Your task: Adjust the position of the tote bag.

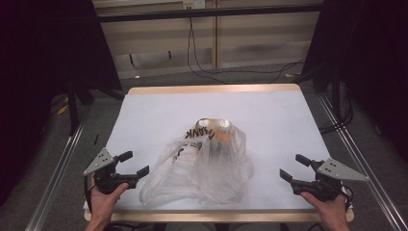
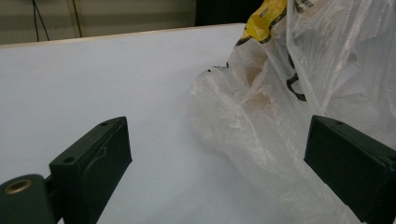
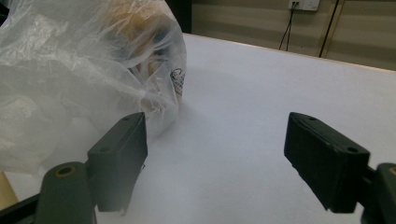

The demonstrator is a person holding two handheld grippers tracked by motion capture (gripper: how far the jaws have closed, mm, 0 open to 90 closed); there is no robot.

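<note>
High view shows white caps [image 1: 214, 123] atop the plastic bag [image 1: 202, 168].

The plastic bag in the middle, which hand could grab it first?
Probably the left. The left claw is open right beside the plastic bag, its jaw nearly at the bag's edge. The right claw, also open, sits farther off, with bare white table between it and the bag.

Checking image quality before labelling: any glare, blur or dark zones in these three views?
High view: white table evenly lit, corners and sides fall to near black, plastic bag slightly soft, its print hard to read. Left gripper view: bag bright and a little washed out, jaws close and soft-edged. Right gripper view: bag with pale sheen, jaws dark with little detail, background wall dim.
</note>
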